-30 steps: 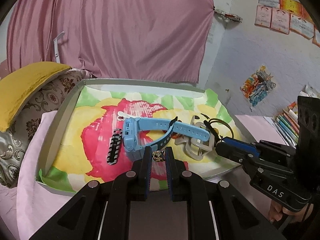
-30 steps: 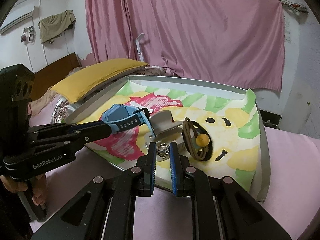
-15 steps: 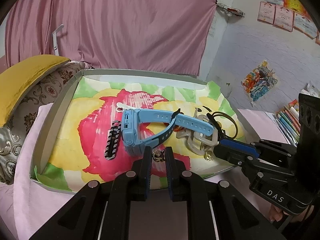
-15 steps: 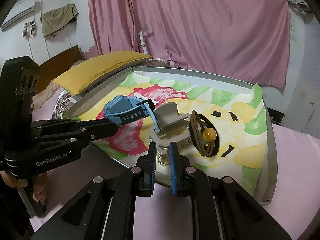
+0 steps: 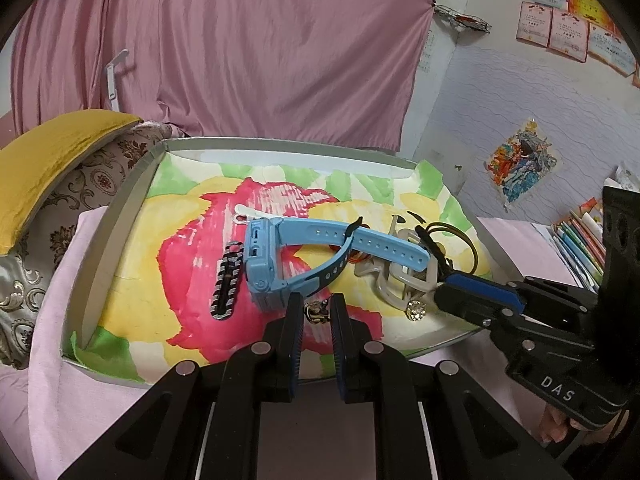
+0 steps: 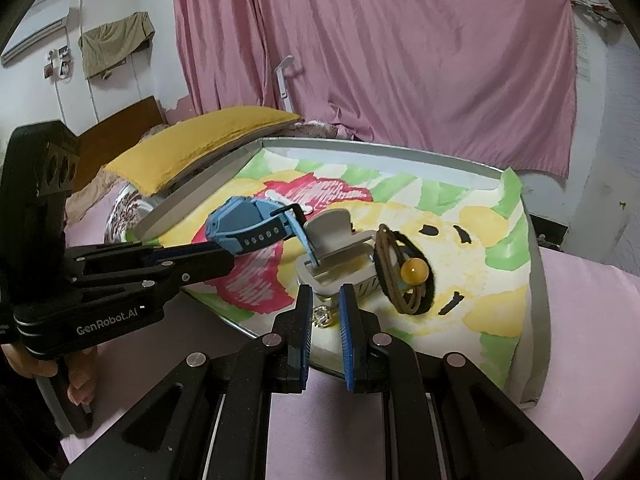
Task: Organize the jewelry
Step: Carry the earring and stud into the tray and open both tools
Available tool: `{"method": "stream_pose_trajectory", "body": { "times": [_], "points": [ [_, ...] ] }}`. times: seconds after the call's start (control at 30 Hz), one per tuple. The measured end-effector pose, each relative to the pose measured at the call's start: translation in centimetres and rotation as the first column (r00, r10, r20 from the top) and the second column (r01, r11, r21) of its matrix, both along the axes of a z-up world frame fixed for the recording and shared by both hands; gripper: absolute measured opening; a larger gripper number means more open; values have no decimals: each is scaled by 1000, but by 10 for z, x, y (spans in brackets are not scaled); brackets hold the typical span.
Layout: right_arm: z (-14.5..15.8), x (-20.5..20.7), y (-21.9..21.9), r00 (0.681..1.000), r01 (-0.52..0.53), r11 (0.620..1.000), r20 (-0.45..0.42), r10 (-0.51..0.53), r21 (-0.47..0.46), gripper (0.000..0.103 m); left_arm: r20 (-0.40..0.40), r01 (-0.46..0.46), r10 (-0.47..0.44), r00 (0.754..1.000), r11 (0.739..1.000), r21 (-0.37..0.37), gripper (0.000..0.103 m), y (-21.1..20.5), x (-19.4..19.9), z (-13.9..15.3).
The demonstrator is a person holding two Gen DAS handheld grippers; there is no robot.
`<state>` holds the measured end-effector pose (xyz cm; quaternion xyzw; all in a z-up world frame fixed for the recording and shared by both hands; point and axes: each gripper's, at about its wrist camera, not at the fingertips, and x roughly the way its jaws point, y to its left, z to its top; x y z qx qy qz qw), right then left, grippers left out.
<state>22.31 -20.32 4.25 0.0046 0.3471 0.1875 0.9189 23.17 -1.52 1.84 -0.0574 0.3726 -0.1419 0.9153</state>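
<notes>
left hand-held gripper [image 5: 316, 312] nipped narrow on small gold ring [image 5: 317, 313], low over tray [image 5: 120, 216] near edge. blue watch [image 5: 280, 264] just at 11 o'clock, strap running 3 o'clock. right hand-held gripper [image 6: 326, 314] narrow, gem ring [image 6: 322, 316] btwn tips (grip unclear).

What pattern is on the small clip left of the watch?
Black-and-white stripes on the clip; clearest in the left wrist view.
</notes>
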Motion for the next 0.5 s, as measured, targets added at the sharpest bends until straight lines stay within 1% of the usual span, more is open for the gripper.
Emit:
{"method": "stream_pose_trajectory", "body": {
  "times": [0.1,0.17,0.23,0.4,0.47,0.5],
  "points": [
    [3,-3,-4,999,19,1000,27,-19,14,14,18,-18,18,1000,1000,-3,15,2,-1,1],
    [6,-6,-6,999,29,999,45,-30,19,18,36,-27,27,999,1000,-10,17,4,-3,3],
    [8,-8,-7,997,37,999,62,-39,20,25,57,-36,36,998,999,-12,21,6,-5,6],
    [13,-14,-9,992,60,998,112,-62,16,28,95,-50,51,994,999,-13,24,8,-11,11],
    [16,-17,-11,987,78,997,137,-79,19,34,112,-54,55,992,998,-15,26,8,-12,13],
    [17,-19,-13,984,89,996,152,-91,23,38,127,-61,63,990,998,-17,30,9,-15,15]
  ]
}}
